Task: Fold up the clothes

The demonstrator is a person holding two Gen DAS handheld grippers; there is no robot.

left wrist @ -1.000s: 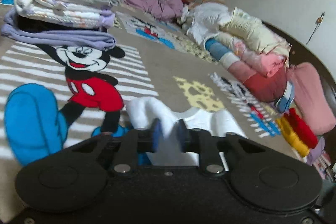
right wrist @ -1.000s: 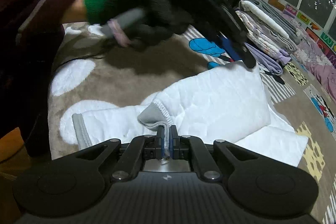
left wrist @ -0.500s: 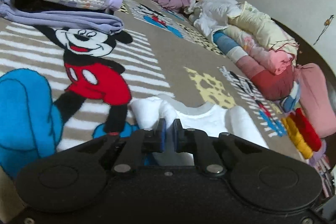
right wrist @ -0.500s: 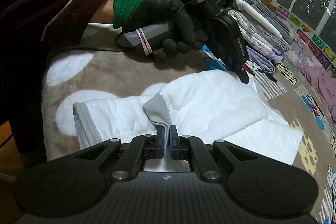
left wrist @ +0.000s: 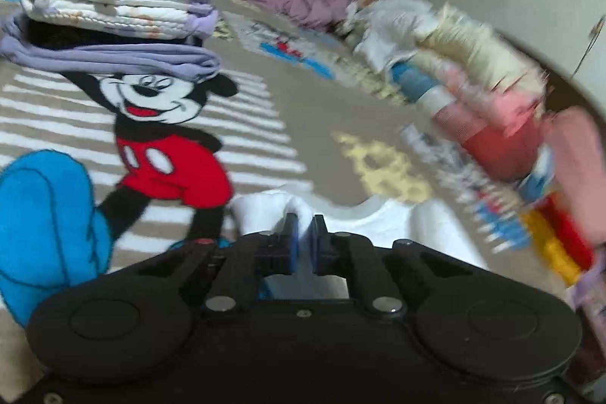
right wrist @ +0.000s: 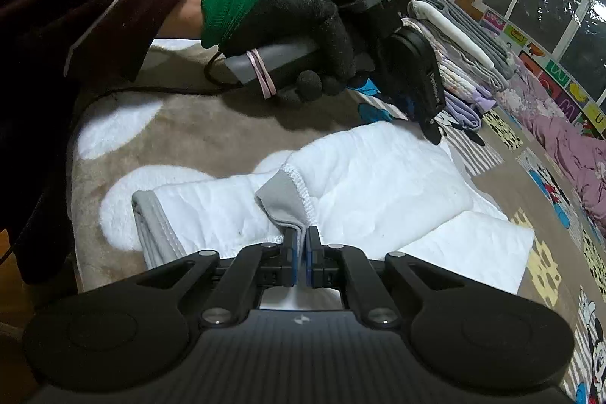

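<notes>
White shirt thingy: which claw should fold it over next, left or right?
Probably right. The right claw is shut on the white garment at its grey-lined edge, loose and liftable. The left claw only pinches the far end.

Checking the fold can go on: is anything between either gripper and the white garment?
Nothing visible. The right gripper is shut on the white garment at its grey-lined hem, and the left gripper is shut on its far edge. The blanket around the garment shows no obstacle.

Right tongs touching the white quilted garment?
Touching. Right wrist view: right tongs are shut on the white quilted garment, its grey-lined edge pinched between the blue pads.
</notes>
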